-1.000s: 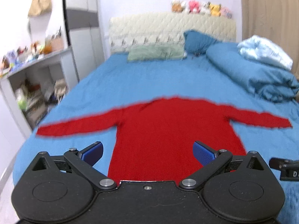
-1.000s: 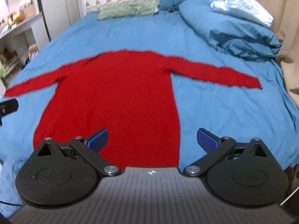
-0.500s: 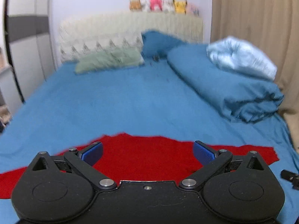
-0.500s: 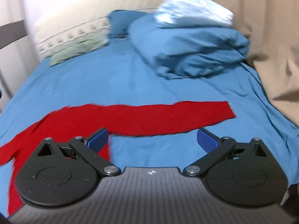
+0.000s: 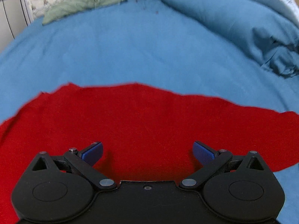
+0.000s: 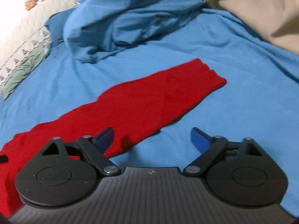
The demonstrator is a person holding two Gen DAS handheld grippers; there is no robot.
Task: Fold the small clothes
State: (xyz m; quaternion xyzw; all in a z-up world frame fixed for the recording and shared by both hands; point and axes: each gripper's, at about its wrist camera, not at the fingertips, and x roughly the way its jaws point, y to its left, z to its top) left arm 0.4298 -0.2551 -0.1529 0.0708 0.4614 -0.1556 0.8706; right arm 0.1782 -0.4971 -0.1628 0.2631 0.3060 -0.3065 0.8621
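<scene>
A red long-sleeved sweater (image 5: 145, 119) lies flat on the blue bed sheet (image 5: 130, 52). My left gripper (image 5: 147, 152) is open and empty, low over the sweater's upper body near the neckline. In the right wrist view the sweater's right sleeve (image 6: 158, 95) stretches out to its cuff (image 6: 209, 74). My right gripper (image 6: 152, 140) is open and empty, low over the sleeve's near edge, with its left finger over red cloth and its right finger over bare sheet.
A bunched blue duvet (image 6: 130, 15) lies just beyond the sleeve, also at the right of the left wrist view (image 5: 243, 18). A green pillow (image 5: 82, 3) and headboard are at the bed's far end. A beige curtain (image 6: 261, 9) hangs at the right.
Both grippers have moved forward and down toward the sweater. The left one now sits low over the chest; the right one has swung right, close over the right sleeve. Both stayed open.
</scene>
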